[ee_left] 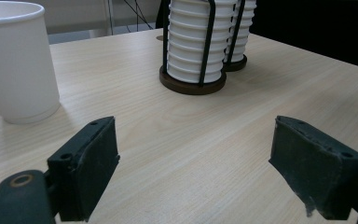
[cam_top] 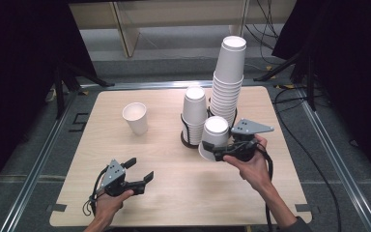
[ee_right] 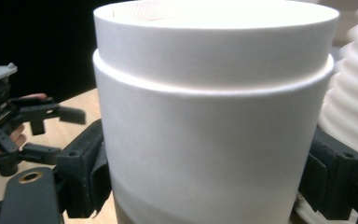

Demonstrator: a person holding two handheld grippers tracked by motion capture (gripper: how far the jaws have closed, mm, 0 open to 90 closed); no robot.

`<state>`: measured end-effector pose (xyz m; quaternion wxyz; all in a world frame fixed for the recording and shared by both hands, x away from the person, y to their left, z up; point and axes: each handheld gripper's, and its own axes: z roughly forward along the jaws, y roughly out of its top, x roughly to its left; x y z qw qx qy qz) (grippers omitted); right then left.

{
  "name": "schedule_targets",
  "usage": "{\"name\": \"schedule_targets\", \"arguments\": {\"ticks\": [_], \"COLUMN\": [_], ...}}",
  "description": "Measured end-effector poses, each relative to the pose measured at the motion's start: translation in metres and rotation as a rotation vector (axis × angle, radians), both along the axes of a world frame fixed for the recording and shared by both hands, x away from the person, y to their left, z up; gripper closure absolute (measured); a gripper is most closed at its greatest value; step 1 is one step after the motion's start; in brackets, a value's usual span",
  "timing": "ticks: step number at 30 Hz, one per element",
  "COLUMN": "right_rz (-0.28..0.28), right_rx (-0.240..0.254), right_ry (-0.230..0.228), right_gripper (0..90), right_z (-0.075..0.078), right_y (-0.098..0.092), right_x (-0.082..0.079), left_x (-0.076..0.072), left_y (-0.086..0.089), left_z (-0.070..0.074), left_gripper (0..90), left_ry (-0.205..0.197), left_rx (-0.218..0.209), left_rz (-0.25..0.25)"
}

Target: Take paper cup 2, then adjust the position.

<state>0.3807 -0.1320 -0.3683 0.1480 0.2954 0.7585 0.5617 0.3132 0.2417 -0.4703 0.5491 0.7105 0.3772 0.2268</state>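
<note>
— What's nearest you?

— My left gripper (cam_top: pixel 139 170), low over the near left of the table (cam_top: pixel 174 193). Its jaws stand spread with nothing between them, just bare wood showing in the gap in the left gripper view.

— And the right?

— My right gripper (cam_top: pixel 222 152) sits further in, right of centre. It holds a cup (cam_top: pixel 214 137), upside down as best I can tell, with the jaws pinching it on either side. In the right gripper view the cup (ee_right: pixel 214 121) stands between both pads, and I see what looks like a second cup nested in it, though that close up I can't be sure.

— Is the cup on the table?

— From the high view I can't tell whether its rim touches the wood or hangs just above. It is just in front of the short stack (cam_top: pixel 194 113).

— What else is out there?

— A single cup (cam_top: pixel 135 117) stands upright on the left half, well apart from the others. The short stack sits in a dark wire holder (ee_left: pixel 193 86) near the middle. Just behind it on the right rises the tall stack (cam_top: pixel 228 79), leaning slightly, with its own holder.
</note>
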Motion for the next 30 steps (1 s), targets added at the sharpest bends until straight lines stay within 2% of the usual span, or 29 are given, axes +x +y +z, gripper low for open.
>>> {"name": "schedule_targets", "arguments": {"ticks": [1, 4, 6, 7, 9, 13, 15, 16, 17, 18, 20, 21, 22, 23, 24, 25, 26, 27, 28, 29, 30], "right_rz": [0.01, 0.033, 0.049, 0.062, 0.069, 0.091, 0.095, 0.097, 0.096, 0.108, 0.104, 0.129, 0.12, 0.134, 0.132, 0.137, 0.144, 0.146, 0.153, 0.171, 0.166], "right_rx": [0.0, -0.011, -0.01, -0.017, -0.02, -0.031, -0.035, -0.037, -0.045, -0.03, -0.044, -0.031, -0.051, -0.041, -0.047, -0.056, -0.05, -0.059, -0.059, -0.039, -0.035], "right_ry": [0.011, -0.006, 0.015, 0.006, 0.006, 0.006, 0.024, 0.038, 0.034, 0.046, 0.062, 0.068, 0.035, 0.05, 0.064, 0.067, 0.057, 0.027, 0.042, 0.044, 0.041], "right_gripper": [17.2, 17.2, 17.2, 17.2, 17.2, 17.2, 17.2, 17.2, 17.2, 17.2, 17.2, 17.2, 17.1, 17.2, 17.2, 17.2, 17.2, 17.2, 17.2, 17.2, 17.2], "right_z": [-0.003, -0.013, -0.017, -0.019, -0.023, -0.034, -0.039, -0.04, -0.042, -0.045, -0.046, -0.047, -0.047, -0.048, -0.048, -0.048, -0.049, -0.049, -0.05, -0.051, -0.051], "right_y": [0.003, 0.015, 0.021, 0.023, 0.028, 0.037, 0.04, 0.042, 0.043, 0.046, 0.049, 0.054, 0.054, 0.058, 0.061, 0.064, 0.067, 0.069, 0.072, 0.076, 0.079], "right_x": [-0.001, -0.001, -0.002, -0.001, -0.001, -0.001, -0.002, -0.003, -0.002, -0.002, -0.003, -0.003, -0.002, -0.003, -0.004, -0.005, -0.005, -0.004, -0.005, -0.005, -0.005], "left_x": [0.0, -0.001, -0.002, -0.001, -0.002, -0.002, -0.002, -0.001, -0.001, -0.002, -0.002, -0.003, -0.003, -0.003, -0.002, -0.004, -0.004, -0.004, -0.005, -0.005, -0.005], "left_y": [0.0, -0.002, -0.004, -0.005, -0.005, -0.006, -0.006, -0.007, -0.007, -0.006, -0.006, -0.006, -0.006, -0.006, -0.008, -0.008, -0.009, -0.011, -0.013, -0.014, -0.016], "left_z": [0.0, 0.0, 0.0, -0.001, 0.0, 0.0, 0.0, -0.001, -0.001, 0.0, 0.0, 0.001, 0.001, 0.001, 0.0, 0.001, 0.001, 0.001, 0.002, 0.002, 0.001], "left_gripper": [14.4, 14.4, 14.4, 14.4, 14.4, 14.4, 14.4, 14.4, 14.4, 14.4, 14.4, 14.4, 14.4, 14.4, 14.4, 14.4, 14.4, 14.4, 14.4, 14.4, 14.4], "left_ry": [0.0, -0.006, -0.011, -0.022, -0.017, -0.021, -0.019, -0.03, -0.03, -0.02, -0.03, -0.027, -0.028, -0.027, -0.039, -0.029, -0.031, -0.037, -0.037, -0.038, -0.043], "left_rx": [0.005, -0.007, -0.009, -0.025, -0.011, -0.012, -0.012, -0.032, -0.031, -0.016, -0.03, -0.026, -0.032, -0.027, -0.058, -0.042, -0.044, -0.049, -0.051, -0.052, -0.058], "left_rz": [-0.003, -0.021, -0.028, -0.039, -0.036, -0.042, -0.04, -0.047, -0.049, -0.042, -0.046, -0.046, -0.047, -0.052, -0.066, -0.066, -0.07, -0.08, -0.086, -0.091, -0.097]}}
